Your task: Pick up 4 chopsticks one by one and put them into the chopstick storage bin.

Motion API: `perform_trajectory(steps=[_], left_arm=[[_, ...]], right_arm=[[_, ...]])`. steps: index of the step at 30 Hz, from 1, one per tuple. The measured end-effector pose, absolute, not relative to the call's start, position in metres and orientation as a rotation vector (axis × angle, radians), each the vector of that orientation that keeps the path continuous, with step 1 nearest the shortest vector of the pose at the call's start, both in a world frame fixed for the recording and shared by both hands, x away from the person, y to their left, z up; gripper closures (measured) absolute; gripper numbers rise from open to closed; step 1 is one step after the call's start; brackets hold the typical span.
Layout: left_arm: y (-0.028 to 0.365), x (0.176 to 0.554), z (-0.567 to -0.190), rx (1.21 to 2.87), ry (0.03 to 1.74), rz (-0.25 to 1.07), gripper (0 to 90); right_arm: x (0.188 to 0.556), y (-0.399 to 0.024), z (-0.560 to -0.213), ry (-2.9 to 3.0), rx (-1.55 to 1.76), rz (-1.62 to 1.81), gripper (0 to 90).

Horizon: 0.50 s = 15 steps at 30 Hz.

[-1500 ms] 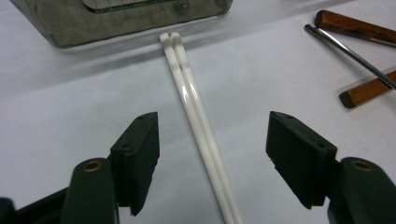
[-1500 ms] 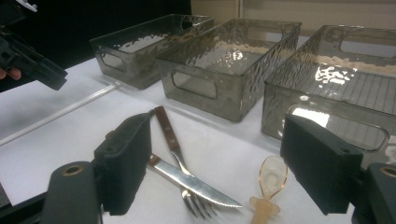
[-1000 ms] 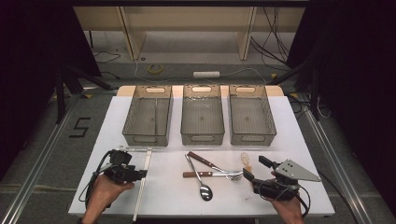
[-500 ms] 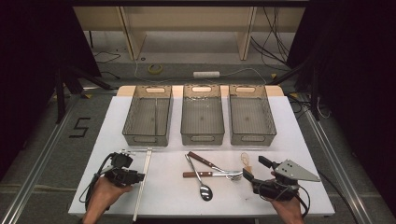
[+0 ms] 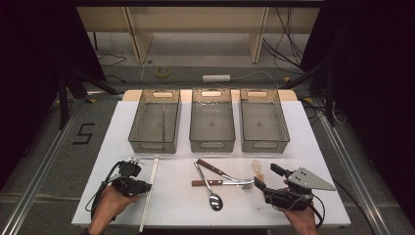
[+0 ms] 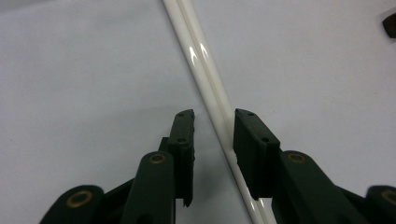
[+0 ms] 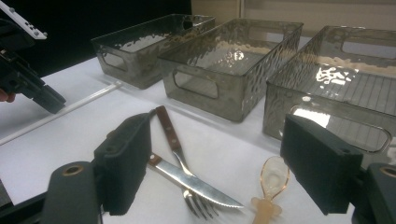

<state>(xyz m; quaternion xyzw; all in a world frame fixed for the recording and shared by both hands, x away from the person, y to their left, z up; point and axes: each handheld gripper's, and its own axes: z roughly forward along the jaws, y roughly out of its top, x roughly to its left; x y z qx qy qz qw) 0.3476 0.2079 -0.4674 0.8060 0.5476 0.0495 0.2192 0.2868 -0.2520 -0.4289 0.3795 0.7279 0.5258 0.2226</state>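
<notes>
The left claw has just been closing around the white chopsticks, one pad touching, the other apart, near the tabletop's left edge; the right claw gapes wide over open tabletop.

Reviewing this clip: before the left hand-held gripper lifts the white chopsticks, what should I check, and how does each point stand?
1. Chopsticks between the jaws of the left hand-held gripper: ok. The jaws have just been closing around the pair.
2. Pads pressing both sides: not ok. One pad touches the pair, while a gap shows at the other.
3. Both sticks together: ok, they lie side by side.
4. Grip near the middle of their length: cannot tell, though the high view puts it roughly mid-length.
5. Right hand-held gripper out of the way: ok, open and apart near the fork.
6. Left bin free to receive: ok.
</notes>
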Motion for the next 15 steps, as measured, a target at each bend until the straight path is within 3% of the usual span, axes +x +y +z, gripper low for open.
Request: perform_trajectory(steps=[15], left_arm=[[0.2047,0.3473,-0.4690,2.278,1.511,0.193,75.9]], right_arm=[[0.2871,-0.2526,-0.4291,2.010,1.058,1.452,25.8]])
